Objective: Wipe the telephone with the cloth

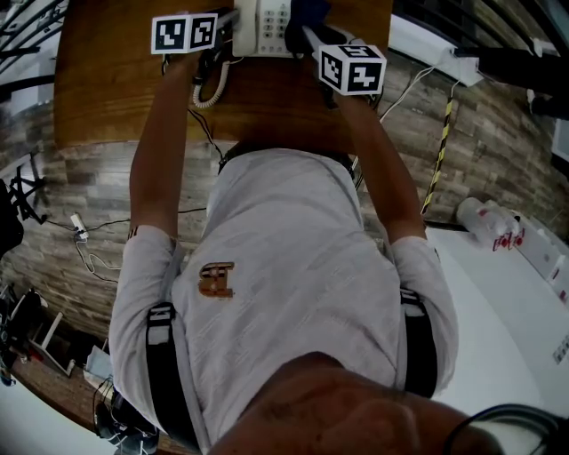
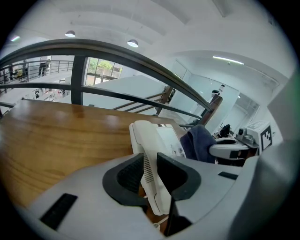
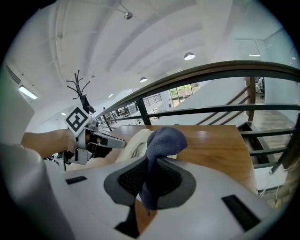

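Telephone (image 1: 262, 27) sitting at the far edge of the wooden worktop (image 1: 116, 80), cream, keypad up. Left hand-held gripper (image 2: 152, 171) clamped on the handset (image 2: 157, 197), gripping it edge-on along the phone's left side. Right hand-held gripper (image 3: 149, 180) pinching the dark blue cloth (image 3: 164, 138), bunched top bulging above the jaws, just beside the phone's right side. Looks like a wipe under way. Best handled by holding the handset steady, pressing the cloth's loose bulge flat to the plastic, sweeping in slow overlapping strokes, steering clear of the coiled cord (image 1: 210, 91), letting no hard jaw edge touch the keypad.
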Demonstrator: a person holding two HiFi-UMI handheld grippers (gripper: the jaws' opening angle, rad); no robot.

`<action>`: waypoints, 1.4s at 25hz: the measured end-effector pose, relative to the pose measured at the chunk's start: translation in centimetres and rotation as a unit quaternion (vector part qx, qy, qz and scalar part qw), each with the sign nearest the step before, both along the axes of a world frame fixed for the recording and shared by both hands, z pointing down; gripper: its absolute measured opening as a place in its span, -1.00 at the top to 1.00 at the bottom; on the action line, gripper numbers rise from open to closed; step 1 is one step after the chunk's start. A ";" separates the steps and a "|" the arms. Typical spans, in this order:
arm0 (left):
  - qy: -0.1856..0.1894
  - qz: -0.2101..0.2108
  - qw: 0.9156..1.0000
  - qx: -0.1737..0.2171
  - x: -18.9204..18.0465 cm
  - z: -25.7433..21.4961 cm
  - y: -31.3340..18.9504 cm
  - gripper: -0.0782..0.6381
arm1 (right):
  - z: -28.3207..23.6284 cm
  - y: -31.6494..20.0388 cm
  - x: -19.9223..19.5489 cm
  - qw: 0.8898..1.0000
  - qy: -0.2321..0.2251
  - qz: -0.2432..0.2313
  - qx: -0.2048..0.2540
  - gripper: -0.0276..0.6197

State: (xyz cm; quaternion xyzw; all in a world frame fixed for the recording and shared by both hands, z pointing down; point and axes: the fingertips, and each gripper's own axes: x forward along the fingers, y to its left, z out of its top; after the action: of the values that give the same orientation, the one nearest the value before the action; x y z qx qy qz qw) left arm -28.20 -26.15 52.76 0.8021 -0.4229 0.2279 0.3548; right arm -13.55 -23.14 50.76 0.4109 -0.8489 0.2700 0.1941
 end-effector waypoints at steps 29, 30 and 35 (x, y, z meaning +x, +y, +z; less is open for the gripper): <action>-0.002 0.000 1.000 0.005 -0.4 -0.2 0.7 0.52 | 4.9 4.1 -3.9 0.999 0.013 -0.011 -0.040 0.73; -0.002 0.000 1.000 0.005 -0.3 -0.2 0.7 0.52 | 5.0 4.0 -3.1 0.999 0.015 -0.006 -0.041 0.73; -0.003 -0.001 1.000 0.006 -0.2 0.0 0.9 0.52 | 5.4 4.1 0.5 0.999 0.024 0.022 -0.041 0.73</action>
State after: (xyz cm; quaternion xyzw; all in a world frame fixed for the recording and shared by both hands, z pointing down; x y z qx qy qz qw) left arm -28.38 -25.25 52.74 0.8031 -0.4266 0.2271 0.3486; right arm -13.02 -19.01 56.13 0.4270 -0.8230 0.2992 0.2254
